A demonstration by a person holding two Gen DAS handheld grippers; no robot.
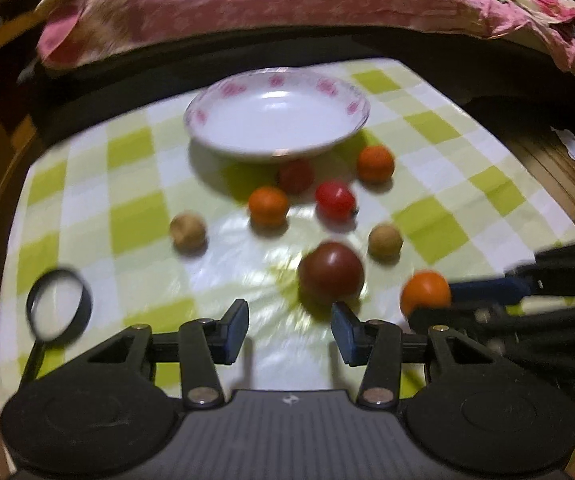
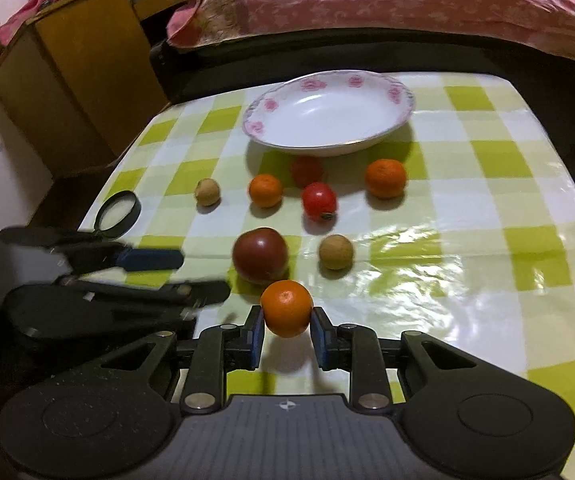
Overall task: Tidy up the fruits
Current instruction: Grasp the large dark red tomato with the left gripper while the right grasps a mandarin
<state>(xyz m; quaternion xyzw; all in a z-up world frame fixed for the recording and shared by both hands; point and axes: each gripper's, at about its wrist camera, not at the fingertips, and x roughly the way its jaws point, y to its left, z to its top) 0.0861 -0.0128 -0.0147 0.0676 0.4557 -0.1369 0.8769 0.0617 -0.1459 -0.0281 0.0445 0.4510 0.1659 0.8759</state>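
My right gripper [image 2: 286, 330] is shut on a small orange [image 2: 286, 307], held just above the checked cloth; that orange also shows in the left wrist view [image 1: 425, 291]. My left gripper [image 1: 289, 330] is open and empty, just short of a large dark red tomato [image 1: 330, 272], also seen in the right wrist view [image 2: 260, 254]. A white plate with pink flowers [image 1: 207, 110] [image 2: 401, 94] stands empty at the far side. Before it lie two more oranges [image 2: 385, 178] [image 2: 265, 190], two red tomatoes [image 2: 319, 201] [image 2: 306, 170] and two tan round fruits [image 2: 336, 251] [image 2: 207, 191].
A black-rimmed magnifying glass [image 1: 58, 308] [image 2: 117, 214] lies at the cloth's left edge. A pink quilt [image 2: 387, 4] lies on a dark ledge behind the table. A wooden cabinet [image 2: 67, 76] stands at the far left.
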